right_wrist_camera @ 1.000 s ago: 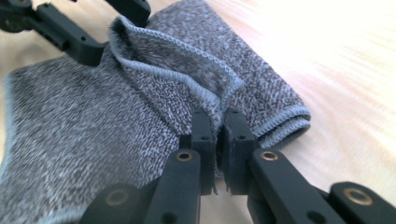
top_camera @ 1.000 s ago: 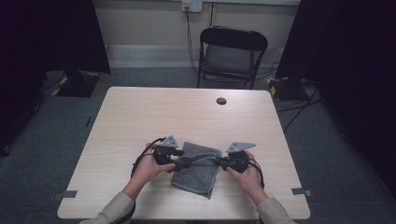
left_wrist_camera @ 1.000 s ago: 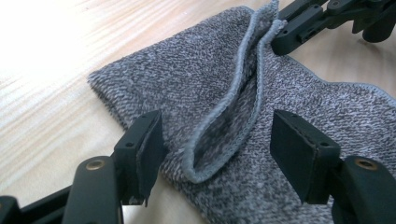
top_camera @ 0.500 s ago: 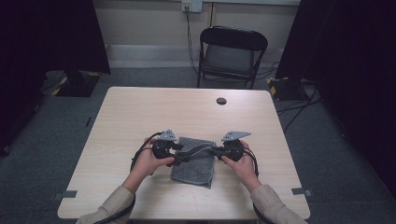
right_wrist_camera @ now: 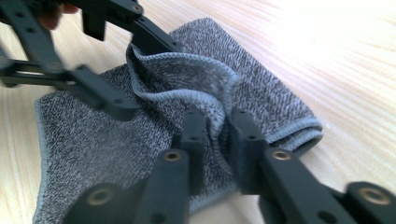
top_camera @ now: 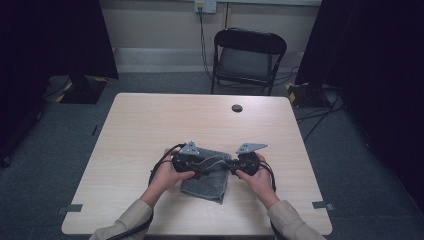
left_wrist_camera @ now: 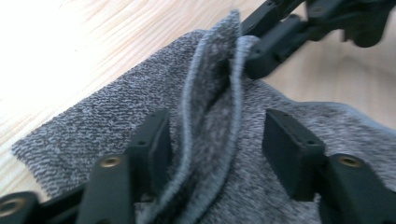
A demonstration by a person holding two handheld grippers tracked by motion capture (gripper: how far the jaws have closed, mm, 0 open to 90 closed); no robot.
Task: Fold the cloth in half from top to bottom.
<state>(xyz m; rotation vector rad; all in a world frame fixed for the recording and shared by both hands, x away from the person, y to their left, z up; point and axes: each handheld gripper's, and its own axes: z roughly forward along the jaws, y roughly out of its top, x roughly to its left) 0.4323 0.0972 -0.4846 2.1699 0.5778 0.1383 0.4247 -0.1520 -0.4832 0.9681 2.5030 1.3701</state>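
Where jaws pinch it, grey towel (right_wrist_camera: 154,126) ridges up, seemingly folded.

The room is dim, dark at both sides, while the wooden table (top_camera: 150,130) sits evenly lit from above. Up close, glare bleaches the far tabletop nearly white. The grey towel (right_wrist_camera: 261,88) looks crisp nearby, softly blurred farther off; the nearest black jaws are out of focus

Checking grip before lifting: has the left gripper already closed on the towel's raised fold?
No: in the left gripper view its fingers stand apart on either side of the towel fold, not pinching it.
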